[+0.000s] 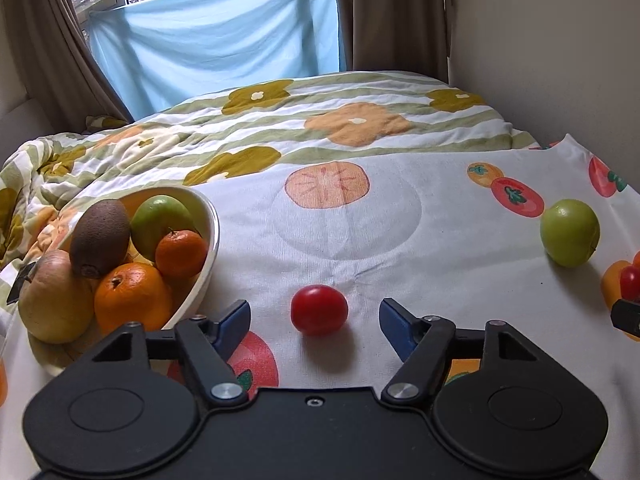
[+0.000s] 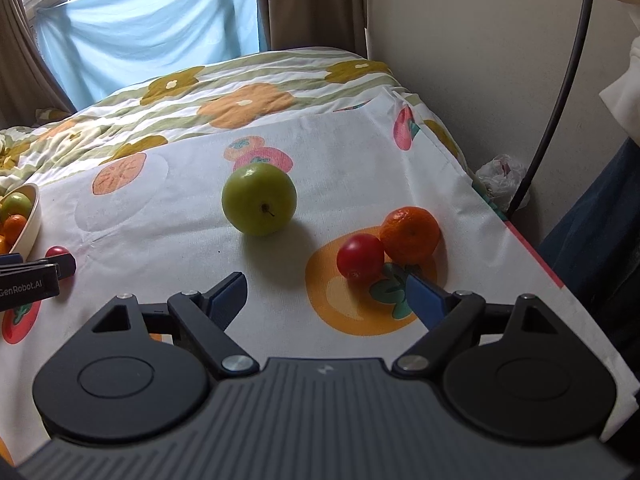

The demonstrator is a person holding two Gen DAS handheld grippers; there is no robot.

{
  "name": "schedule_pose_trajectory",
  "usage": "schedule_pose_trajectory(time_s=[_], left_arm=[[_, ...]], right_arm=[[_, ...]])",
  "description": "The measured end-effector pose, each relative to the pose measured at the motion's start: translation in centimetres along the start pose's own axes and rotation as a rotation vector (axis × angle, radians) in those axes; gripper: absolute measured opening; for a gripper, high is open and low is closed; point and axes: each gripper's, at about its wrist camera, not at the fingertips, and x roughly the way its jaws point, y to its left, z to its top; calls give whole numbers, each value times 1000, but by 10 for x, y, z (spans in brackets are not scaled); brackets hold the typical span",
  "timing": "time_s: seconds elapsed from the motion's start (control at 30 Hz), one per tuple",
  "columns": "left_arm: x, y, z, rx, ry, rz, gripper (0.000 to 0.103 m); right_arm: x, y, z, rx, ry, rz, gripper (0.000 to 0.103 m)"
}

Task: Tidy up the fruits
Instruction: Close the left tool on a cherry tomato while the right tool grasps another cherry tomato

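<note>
Fruit sorting, partly done: bowl filled, four pieces still loose on the printed cloth.

Bowl (image 1: 210, 240), left: kiwi (image 1: 100, 236), green apple (image 1: 160, 220), two oranges, pear (image 1: 52, 300) against its near side. Left gripper (image 1: 316, 316): fingers part-open either side of a red tomato (image 1: 319, 309), not touching it, nothing held. Right gripper (image 2: 328, 292): fingers wide apart, empty, near a second red tomato (image 2: 360, 258) that touched a mandarin (image 2: 410, 234). Loose green apple (image 2: 259, 199) between the two groups. Only the left view showed the bowl's contents in full; only the right view showed the mandarin pair clearly.
</note>
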Motion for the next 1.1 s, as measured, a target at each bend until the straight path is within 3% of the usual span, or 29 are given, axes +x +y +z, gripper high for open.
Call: schedule_pose_trajectory(time_s=[0.27, 0.4, 1.1], left_arm=[[16, 1, 0, 11, 28, -25, 56], [15, 1, 2, 13, 29, -36, 38], [10, -3, -2, 11, 28, -50, 37]], right_arm=[[11, -1, 0, 31, 14, -26, 97], [14, -1, 1, 35, 21, -31, 88], [33, 2, 12, 9, 54, -84, 67]])
